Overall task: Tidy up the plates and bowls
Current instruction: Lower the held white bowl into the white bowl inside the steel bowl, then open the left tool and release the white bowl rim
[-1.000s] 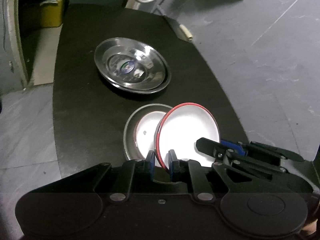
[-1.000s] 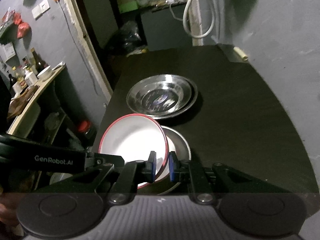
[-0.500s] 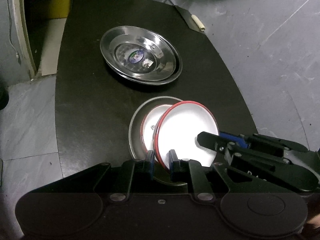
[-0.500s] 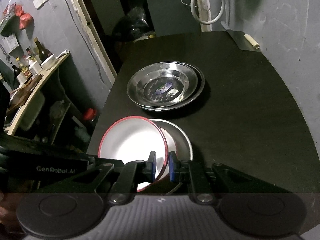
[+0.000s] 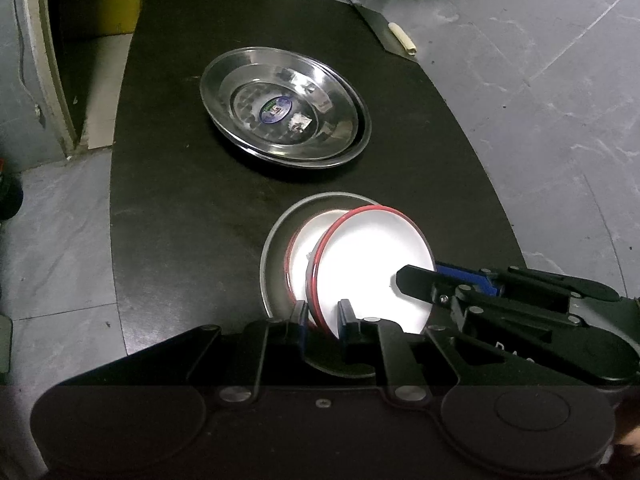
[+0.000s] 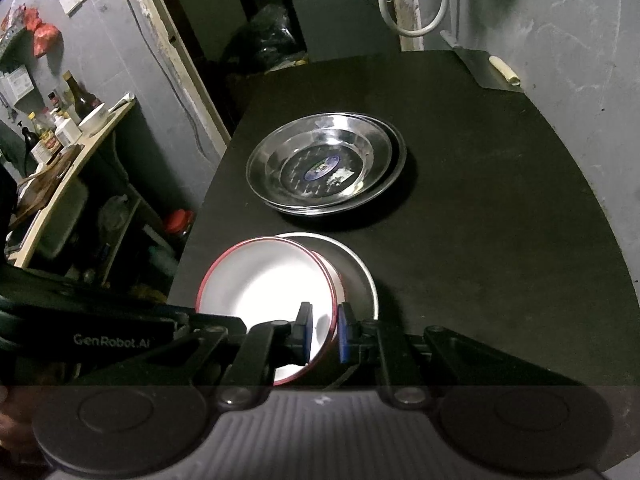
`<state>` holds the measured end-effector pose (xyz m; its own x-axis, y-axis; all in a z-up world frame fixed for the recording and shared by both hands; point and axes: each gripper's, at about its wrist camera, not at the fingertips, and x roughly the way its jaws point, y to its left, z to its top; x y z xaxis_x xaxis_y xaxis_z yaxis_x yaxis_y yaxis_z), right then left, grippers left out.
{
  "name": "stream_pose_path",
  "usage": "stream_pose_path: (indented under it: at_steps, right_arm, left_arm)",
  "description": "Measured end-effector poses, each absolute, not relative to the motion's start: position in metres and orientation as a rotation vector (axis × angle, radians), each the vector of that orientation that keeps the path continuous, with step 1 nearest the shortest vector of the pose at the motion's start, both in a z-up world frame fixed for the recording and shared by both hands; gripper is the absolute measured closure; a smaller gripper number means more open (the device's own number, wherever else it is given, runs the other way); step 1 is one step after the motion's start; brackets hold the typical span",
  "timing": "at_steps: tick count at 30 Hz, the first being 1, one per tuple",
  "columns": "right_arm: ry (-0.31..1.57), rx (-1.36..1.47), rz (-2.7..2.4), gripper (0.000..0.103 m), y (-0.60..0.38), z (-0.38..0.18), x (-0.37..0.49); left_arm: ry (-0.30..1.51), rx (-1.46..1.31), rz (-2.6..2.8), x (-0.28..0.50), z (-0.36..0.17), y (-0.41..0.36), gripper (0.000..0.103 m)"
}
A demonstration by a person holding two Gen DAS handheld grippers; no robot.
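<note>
A white bowl with a red rim hangs tilted over the near end of the black table. My left gripper is shut on its near rim. My right gripper is shut on the opposite rim and shows in the left wrist view as the right gripper. Right under the held bowl a second red-rimmed bowl sits nested in a grey bowl. Whether the held bowl touches them I cannot tell. Farther back lies a stack of steel plates.
A cleaver with a pale handle lies at the table's far right corner. The table's left edge drops to the floor. A shelf with bottles stands beyond it, and a grey wall runs along the right.
Both grippers keep their hold on the red-rimmed bowl. The bowl has sunk a little and now covers more of the nested bowls under it.
</note>
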<state>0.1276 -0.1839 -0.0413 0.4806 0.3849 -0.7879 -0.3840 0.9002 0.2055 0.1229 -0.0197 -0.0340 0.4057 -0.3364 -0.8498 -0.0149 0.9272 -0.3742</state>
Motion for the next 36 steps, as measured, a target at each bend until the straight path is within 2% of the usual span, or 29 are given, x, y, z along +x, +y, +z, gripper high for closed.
stream_pose_path:
  at_steps: [36]
  right_arm:
    - [0.989, 0.015, 0.481, 0.086, -0.189, -0.046, 0.14]
  left_arm:
    - [1.159, -0.358, -0.173, 0.133, -0.038, -0.021, 0.082]
